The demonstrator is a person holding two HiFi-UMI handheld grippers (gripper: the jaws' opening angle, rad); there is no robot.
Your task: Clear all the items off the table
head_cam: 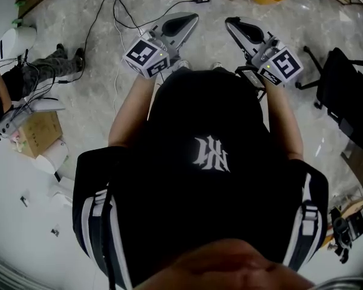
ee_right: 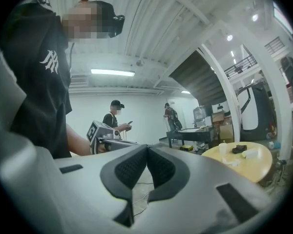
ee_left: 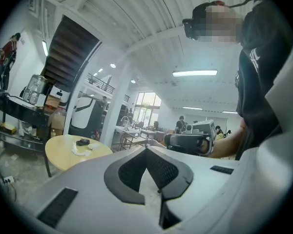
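The round pale-yellow tabletop stands well ahead of you, off to the left in the left gripper view and to the right in the right gripper view. Close together on it lie a small dark lump, a crumpled white scrap and a pale block. Both your tools are well apart from them. Your left gripper has its fingers pressed together with nothing between them. Your right gripper is the same, fingers closed tip to tip and empty. You hold both out level, side by side, above the grey marbled floor with its black cables.
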